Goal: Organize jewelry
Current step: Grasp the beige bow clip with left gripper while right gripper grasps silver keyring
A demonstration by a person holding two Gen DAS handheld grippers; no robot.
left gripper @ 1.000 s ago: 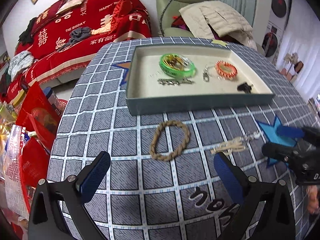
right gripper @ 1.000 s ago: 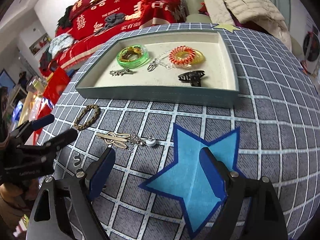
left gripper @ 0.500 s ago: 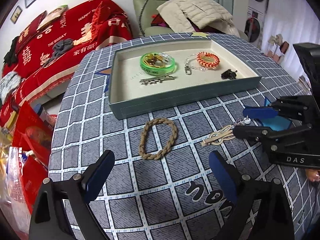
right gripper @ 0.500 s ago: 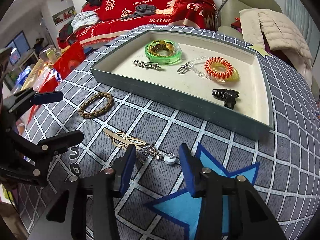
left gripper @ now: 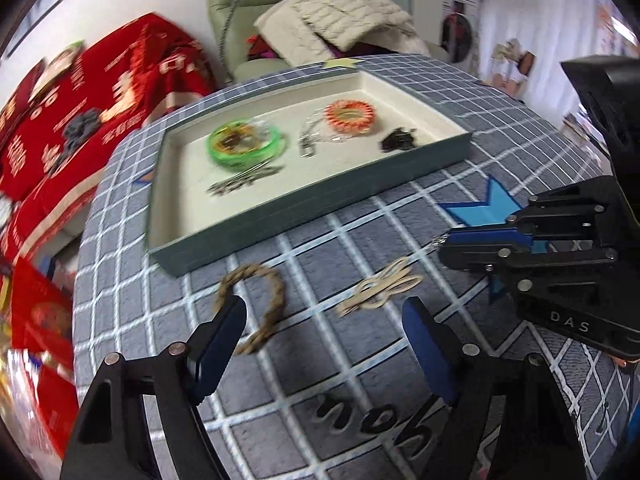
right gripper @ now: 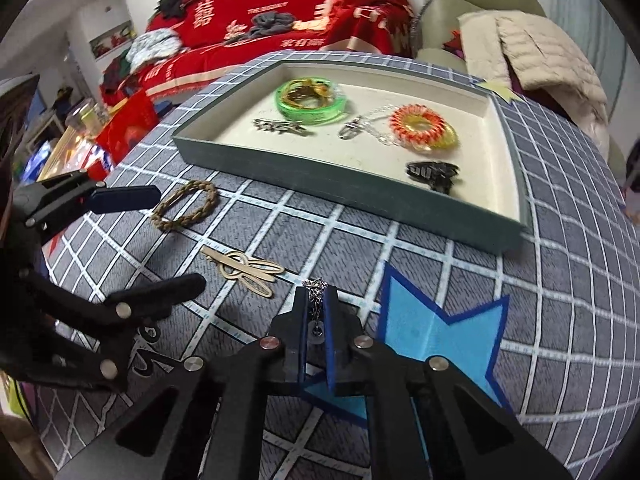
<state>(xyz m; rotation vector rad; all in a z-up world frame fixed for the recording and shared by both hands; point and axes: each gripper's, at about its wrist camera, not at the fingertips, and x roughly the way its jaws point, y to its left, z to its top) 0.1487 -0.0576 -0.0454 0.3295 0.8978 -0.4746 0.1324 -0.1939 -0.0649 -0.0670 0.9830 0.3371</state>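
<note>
Left gripper (left gripper: 324, 336) spread wide, jaws just narrowing, straddling only the right part of the braided bracelet (left gripper: 256, 304) on the checked tablecloth (left gripper: 360, 364). Right gripper (right gripper: 314, 312) just clamped shut on the silver chain (right gripper: 316, 296) of the gold hairpin (right gripper: 244, 270). Best lifted slowly, straight up, so the pin trails free. Beyond, tray (right gripper: 360, 196) wall to clear; green bangle (right gripper: 312, 100), coil tie (right gripper: 418, 124), black clip (right gripper: 434, 174) already inside.

You've got one tray (right gripper: 360, 196), five pieces inside it, plus one braided bracelet (right gripper: 186, 206) and one gold hair clip (right gripper: 244, 270) outside, two grippers.
</note>
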